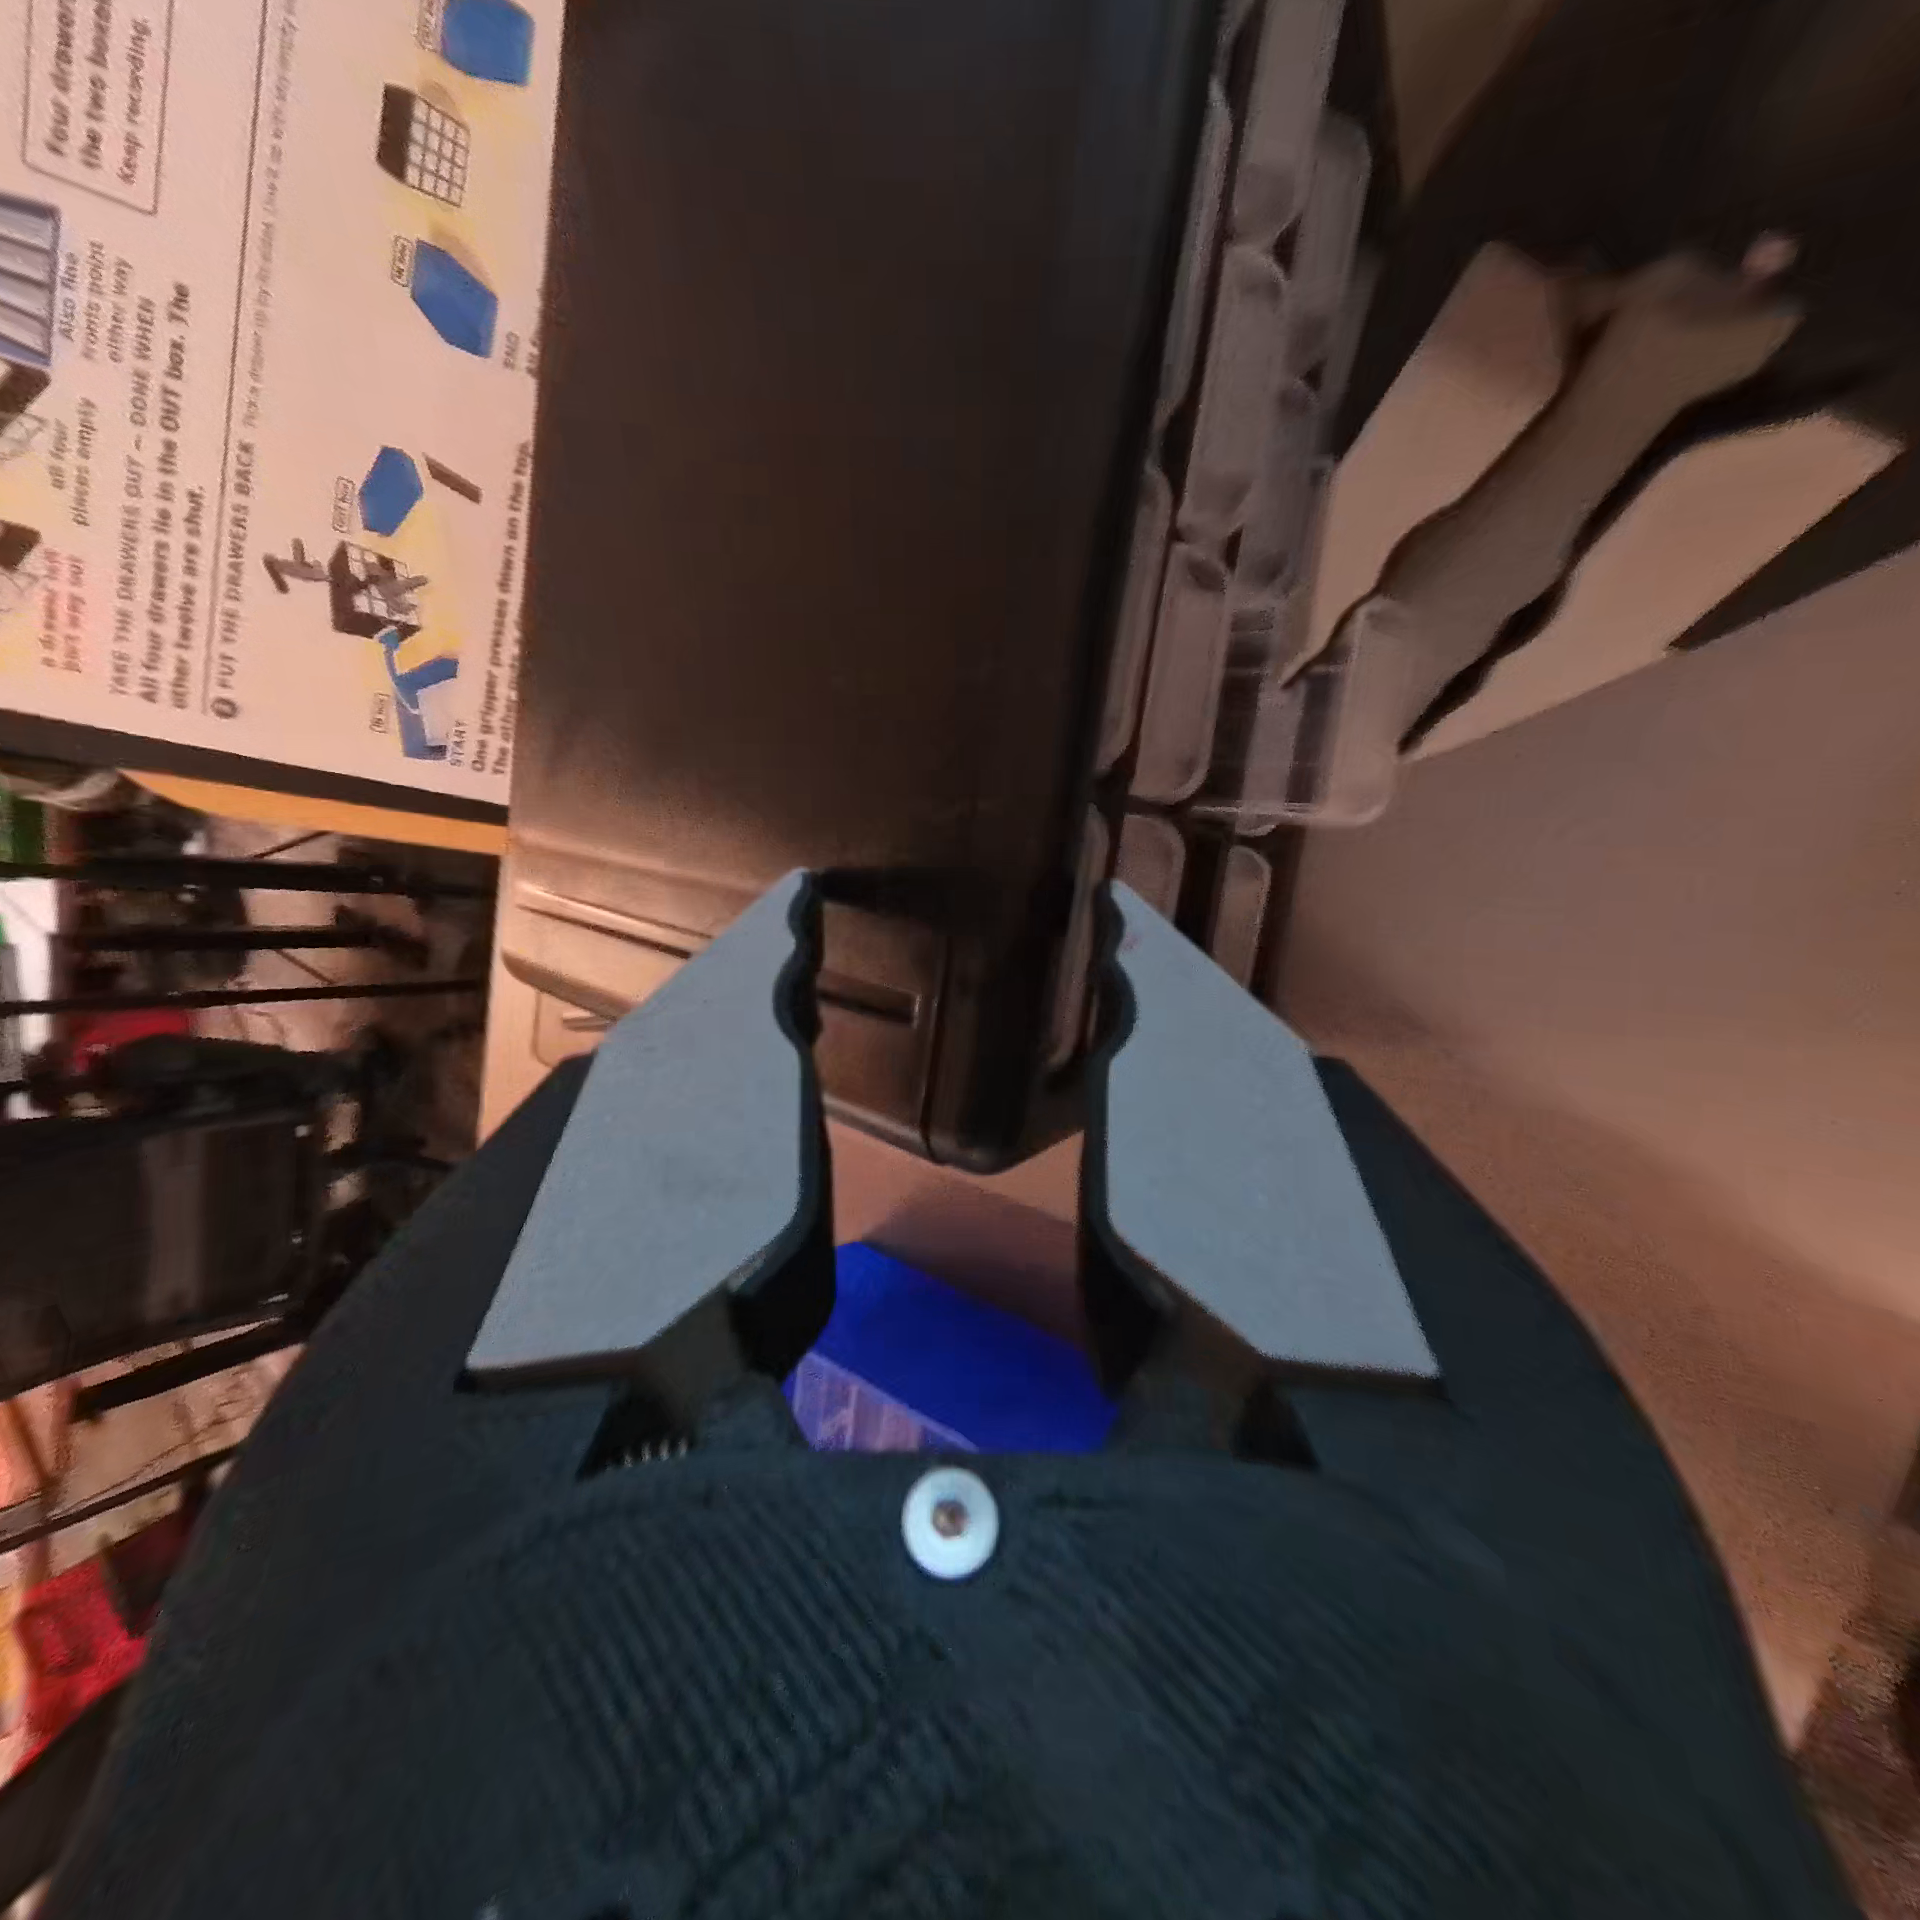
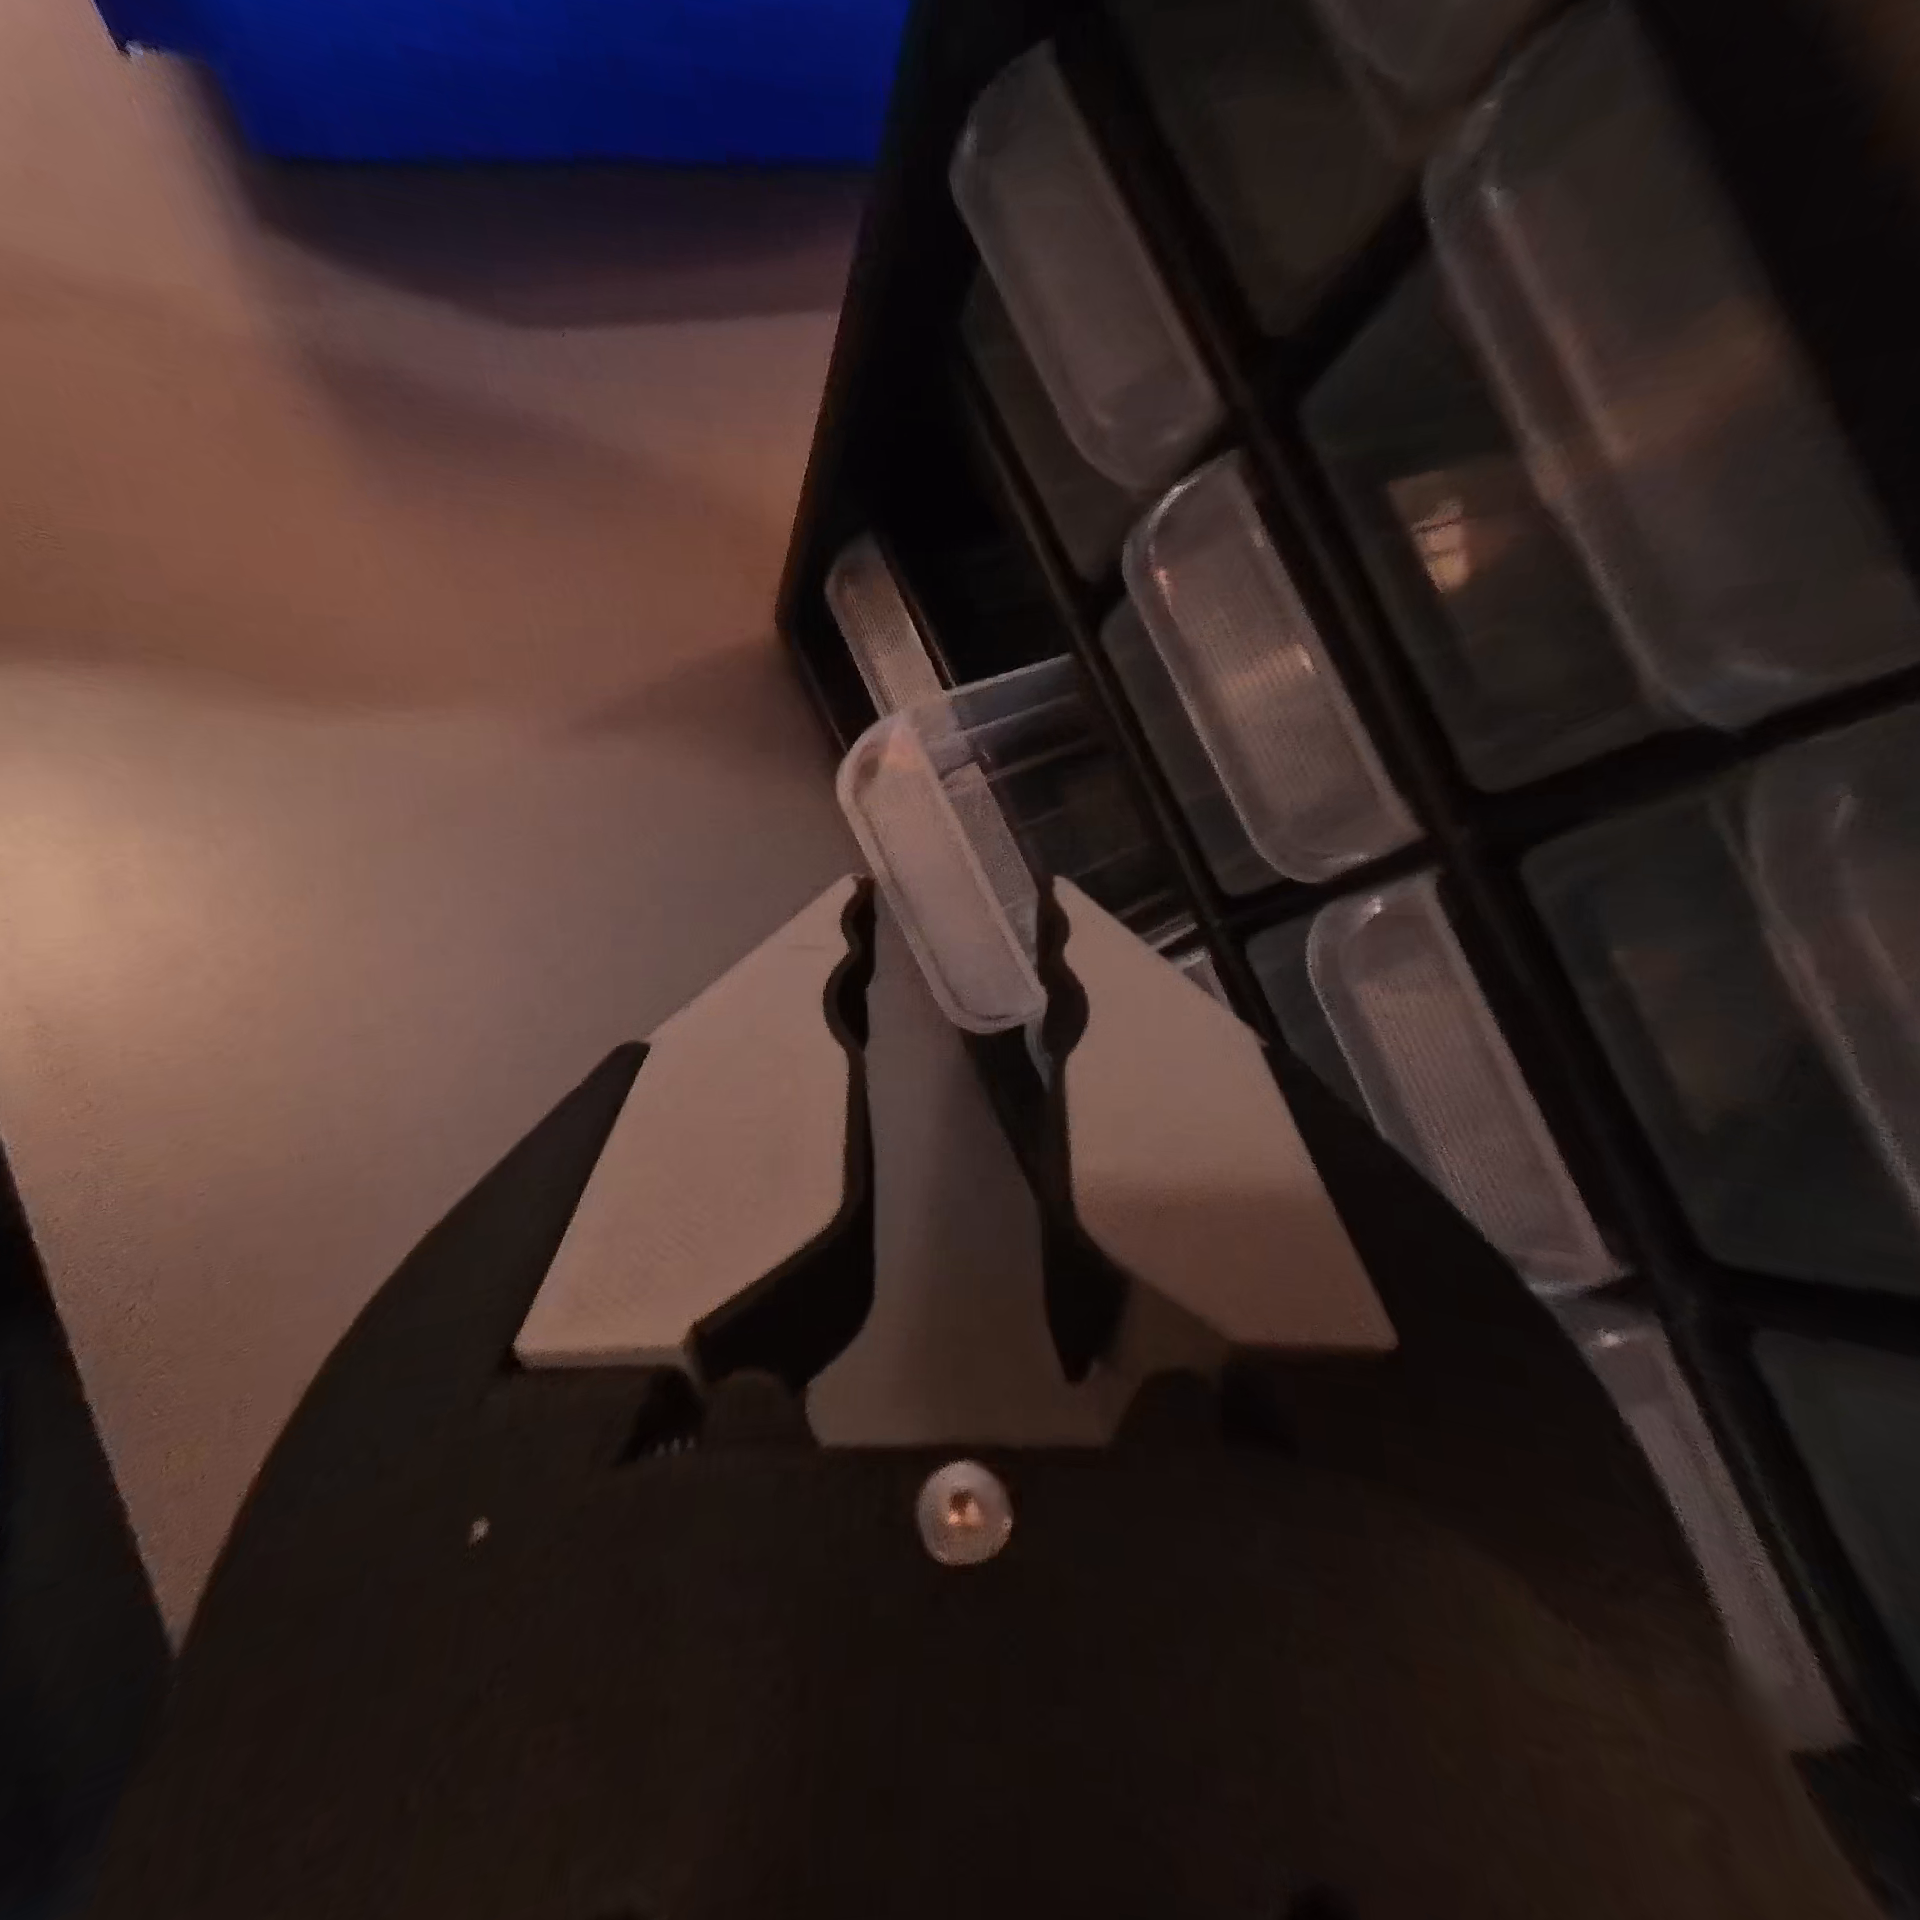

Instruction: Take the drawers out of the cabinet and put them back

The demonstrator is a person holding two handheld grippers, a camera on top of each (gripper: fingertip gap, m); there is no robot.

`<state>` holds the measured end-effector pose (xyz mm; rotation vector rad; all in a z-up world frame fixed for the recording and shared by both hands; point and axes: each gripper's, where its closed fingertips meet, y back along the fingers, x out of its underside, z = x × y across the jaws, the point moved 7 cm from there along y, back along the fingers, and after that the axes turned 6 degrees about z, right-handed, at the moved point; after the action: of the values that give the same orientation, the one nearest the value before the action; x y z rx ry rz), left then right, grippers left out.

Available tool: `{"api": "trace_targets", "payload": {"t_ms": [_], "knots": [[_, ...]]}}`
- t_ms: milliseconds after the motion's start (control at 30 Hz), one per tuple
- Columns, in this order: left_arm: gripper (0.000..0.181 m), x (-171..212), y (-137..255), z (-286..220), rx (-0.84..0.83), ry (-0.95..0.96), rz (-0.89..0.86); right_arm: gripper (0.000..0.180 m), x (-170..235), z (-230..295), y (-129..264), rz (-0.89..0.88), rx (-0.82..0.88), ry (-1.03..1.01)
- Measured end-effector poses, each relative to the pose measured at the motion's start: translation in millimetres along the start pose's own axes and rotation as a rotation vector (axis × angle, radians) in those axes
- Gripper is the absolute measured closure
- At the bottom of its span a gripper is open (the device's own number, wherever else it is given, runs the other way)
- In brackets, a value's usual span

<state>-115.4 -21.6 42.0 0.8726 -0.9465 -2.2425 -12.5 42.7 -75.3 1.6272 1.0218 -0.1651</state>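
Observation:
A black cabinet (image 1: 831, 416) holds a grid of clear drawers (image 2: 1662, 468). My left gripper (image 1: 956, 894) is open, with its fingers spread over the cabinet's near corner on the dark outer face. My right gripper (image 2: 958, 888) is shut on the handle of one clear drawer (image 2: 935, 862) at the cabinet's edge column. That drawer sticks out partway from its slot. In the left wrist view the same drawer (image 1: 1320, 748) juts out of the cabinet front, with the right gripper's pale fingers (image 1: 1558, 468) on it.
A blue box (image 1: 935, 1351) lies on the tan table (image 1: 1558, 1039) under my left gripper, and shows as a blue patch in the right wrist view (image 2: 499, 73). A printed instruction sheet (image 1: 260, 364) stands behind the cabinet. Dark racks and clutter (image 1: 156, 1091) lie beyond the table.

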Motion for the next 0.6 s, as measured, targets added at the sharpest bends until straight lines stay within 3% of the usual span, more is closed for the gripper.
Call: {"api": "trace_targets", "payload": {"t_ms": [100, 200, 300, 367, 533, 600], "knots": [[0.136, -0.4, 0.1, -0.1, -0.002, 0.002, 0.01, 0.14, 0.1, 3.4, 19.3, -0.06, 0.044, -0.008], [0.131, -0.6, 0.7, 1.1, 0.011, 0.013, 0.013, 0.146, -0.8, 9.9, 41.2, -0.166, -0.022, -0.027], [0.131, -0.8, 0.8, 1.0, 0.01, 0.027, 0.016, 0.177, -4.4, 34.0, 52.3, -0.278, -0.283, 0.036], [0.131, -1.2, 0.6, 0.3, 0.0, 0.033, 0.023, 0.18, -2.7, 43.3, 43.0, -0.244, -0.388, 0.057], [0.131, -4.7, 0.2, -3.3, -0.04, 0.026, 0.073, 0.18, 0.7, -5.7, -10.6, -0.069, -0.027, -0.154], [0.132, -5.6, 0.6, -5.3, -0.059, 0.025, 0.085, 0.18, -0.2, -6.7, -21.3, -0.056, -0.031, -0.197]]}}
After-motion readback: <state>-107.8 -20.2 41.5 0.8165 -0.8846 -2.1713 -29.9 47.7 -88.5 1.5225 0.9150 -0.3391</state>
